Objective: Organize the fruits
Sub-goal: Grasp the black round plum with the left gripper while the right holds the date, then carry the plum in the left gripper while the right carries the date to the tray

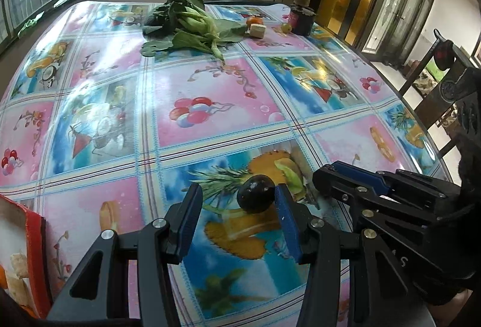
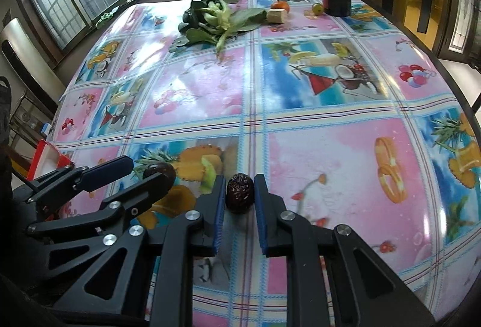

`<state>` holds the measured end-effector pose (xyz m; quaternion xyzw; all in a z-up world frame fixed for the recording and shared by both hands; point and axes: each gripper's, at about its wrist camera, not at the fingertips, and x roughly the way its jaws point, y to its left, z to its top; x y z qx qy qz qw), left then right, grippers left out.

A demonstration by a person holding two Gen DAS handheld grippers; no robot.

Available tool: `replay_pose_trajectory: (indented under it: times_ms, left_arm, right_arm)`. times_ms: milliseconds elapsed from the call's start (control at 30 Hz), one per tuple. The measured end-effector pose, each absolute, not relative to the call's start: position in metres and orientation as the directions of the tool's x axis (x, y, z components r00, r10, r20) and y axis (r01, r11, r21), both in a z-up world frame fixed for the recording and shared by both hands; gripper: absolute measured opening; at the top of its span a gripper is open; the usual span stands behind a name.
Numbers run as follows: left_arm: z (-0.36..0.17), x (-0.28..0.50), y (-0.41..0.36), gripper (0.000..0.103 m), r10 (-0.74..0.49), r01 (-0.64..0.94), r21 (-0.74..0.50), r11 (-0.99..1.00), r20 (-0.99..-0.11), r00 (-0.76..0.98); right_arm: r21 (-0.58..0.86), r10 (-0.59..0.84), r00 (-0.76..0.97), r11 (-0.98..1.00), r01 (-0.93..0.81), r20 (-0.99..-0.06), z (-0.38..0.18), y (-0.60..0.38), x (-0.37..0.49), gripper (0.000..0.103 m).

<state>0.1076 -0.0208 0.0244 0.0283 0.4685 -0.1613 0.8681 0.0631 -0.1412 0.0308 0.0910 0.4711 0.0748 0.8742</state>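
A dark round plum [image 1: 255, 196] rests on the fruit-print tablecloth [image 1: 210, 92]. My left gripper [image 1: 239, 197] is open around the plum, which lies near its right finger with a wide gap on the left. In the right wrist view the same plum [image 2: 160, 172] shows between the fingers of the left gripper [image 2: 144, 170]. A wrinkled dark red date [image 2: 239, 191] lies on the cloth, and my right gripper [image 2: 239, 185] is shut on it, both pads against its sides. The right gripper [image 1: 321, 179] sits just right of the left one.
Leafy greens [image 1: 186, 26], an orange [image 1: 255, 20], a beige cut piece [image 1: 258, 31], a small green fruit [image 1: 286, 27] and a dark jar [image 1: 302, 19] stand at the far side. A red tray [image 1: 33, 252] holding food pieces is at the near left. Chairs stand beyond the right edge.
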Motion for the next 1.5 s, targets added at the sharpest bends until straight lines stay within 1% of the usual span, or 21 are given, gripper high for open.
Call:
replay_pose_trajectory:
  times_ms: [167,300,333,400,433,467,567,700,1067,1267,1500]
  left_arm:
    - [0.017,0.108,-0.029,0.050,-0.247,0.316,-0.091,0.944,-0.830,0.500]
    - [0.015,0.105,-0.035,0.049,-0.224,0.317,-0.058,0.947,-0.827,0.516]
    - [0.015,0.105,-0.036,0.048,-0.219,0.317,-0.052,0.947,-0.826,0.519]
    - [0.015,0.105,-0.039,0.040,-0.223,0.323,-0.052,0.945,-0.826,0.518]
    - [0.016,0.105,-0.041,0.032,-0.228,0.331,-0.054,0.942,-0.826,0.515]
    - [0.016,0.104,-0.043,0.026,-0.231,0.338,-0.054,0.940,-0.827,0.512]
    - [0.016,0.101,-0.050,0.025,-0.204,0.343,-0.014,0.939,-0.825,0.526]
    - [0.017,0.102,-0.045,0.025,-0.222,0.333,-0.044,0.942,-0.826,0.519]
    - [0.030,0.089,-0.026,0.025,-0.230,0.287,-0.082,0.954,-0.816,0.531]
    - [0.043,0.076,-0.006,0.024,-0.226,0.251,-0.098,0.963,-0.800,0.556]
    - [0.062,0.058,0.034,0.024,-0.197,0.182,-0.109,0.977,-0.780,0.593]
  right_arm:
    - [0.224,0.205,0.547,0.974,-0.032,-0.812,0.031,-0.149,0.060,0.020]
    - [0.224,0.203,0.547,0.974,-0.029,-0.812,0.031,-0.153,0.057,0.020]
    - [0.223,0.202,0.546,0.974,-0.029,-0.813,0.031,-0.154,0.057,0.020]
    - [0.219,0.200,0.547,0.975,-0.031,-0.813,0.031,-0.154,0.056,0.020]
    - [0.217,0.199,0.547,0.976,-0.032,-0.813,0.031,-0.154,0.056,0.020]
    - [0.217,0.199,0.546,0.976,-0.032,-0.814,0.031,-0.154,0.055,0.020]
    - [0.216,0.198,0.545,0.976,-0.033,-0.814,0.032,-0.154,0.055,0.020]
    - [0.213,0.198,0.544,0.976,-0.035,-0.815,0.032,-0.154,0.053,0.020]
    - [0.216,0.213,0.544,0.975,-0.059,-0.812,0.036,-0.142,0.051,0.020]
    - [0.215,0.239,0.547,0.971,-0.108,-0.802,0.046,-0.119,0.048,0.020]
    - [0.221,0.289,0.551,0.957,-0.188,-0.783,0.061,-0.079,0.043,0.020]
